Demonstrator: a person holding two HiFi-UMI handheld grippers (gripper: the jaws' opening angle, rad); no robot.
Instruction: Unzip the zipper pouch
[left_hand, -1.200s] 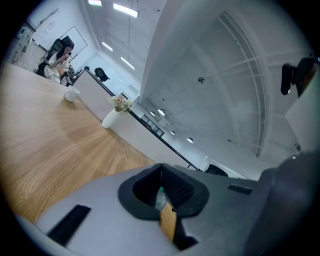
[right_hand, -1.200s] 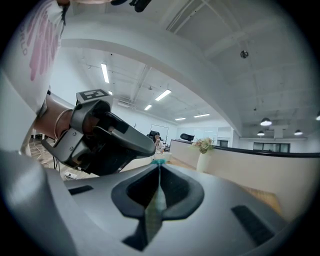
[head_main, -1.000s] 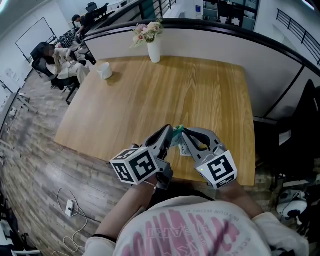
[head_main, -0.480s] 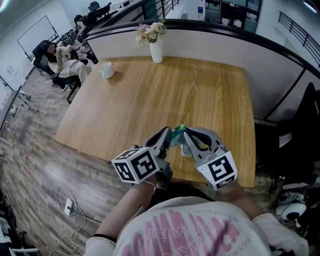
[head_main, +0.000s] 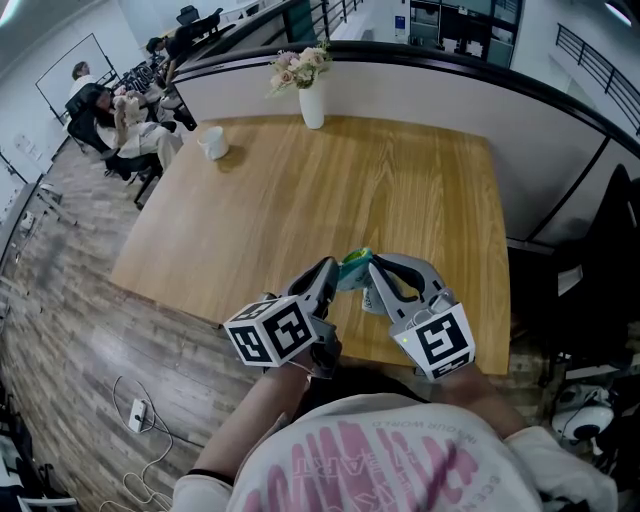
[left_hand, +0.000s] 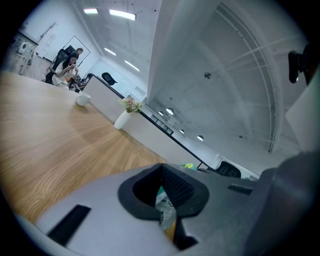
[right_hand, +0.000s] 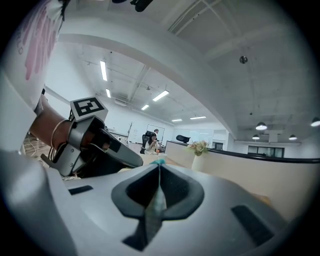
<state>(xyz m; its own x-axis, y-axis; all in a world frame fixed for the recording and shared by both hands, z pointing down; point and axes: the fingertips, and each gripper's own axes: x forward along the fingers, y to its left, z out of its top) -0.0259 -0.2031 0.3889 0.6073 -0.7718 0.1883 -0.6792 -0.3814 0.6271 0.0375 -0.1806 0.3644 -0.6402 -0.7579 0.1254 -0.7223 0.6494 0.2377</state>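
A small pouch (head_main: 360, 283) with a teal-green top edge hangs over the near edge of the wooden table (head_main: 330, 190), held up between my two grippers. My left gripper (head_main: 333, 272) is shut on the pouch's left end; in the left gripper view a strip of clear and yellowish material (left_hand: 165, 212) is clamped between the pads. Shut on the pouch's right end is my right gripper (head_main: 370, 268); a thin teal edge (right_hand: 156, 200) runs between its closed pads. The right gripper view also shows the left gripper (right_hand: 95, 145). The zipper itself is hidden.
A white vase of flowers (head_main: 310, 95) stands at the table's far edge, a white cup (head_main: 212, 142) at the far left. A curved partition wall (head_main: 430, 85) runs behind the table. People sit at desks far left (head_main: 110, 110). A cable lies on the floor (head_main: 140, 415).
Both grippers and the pouch have hardly moved. The head view has shifted slightly, and a person at the far-left desks has changed posture.
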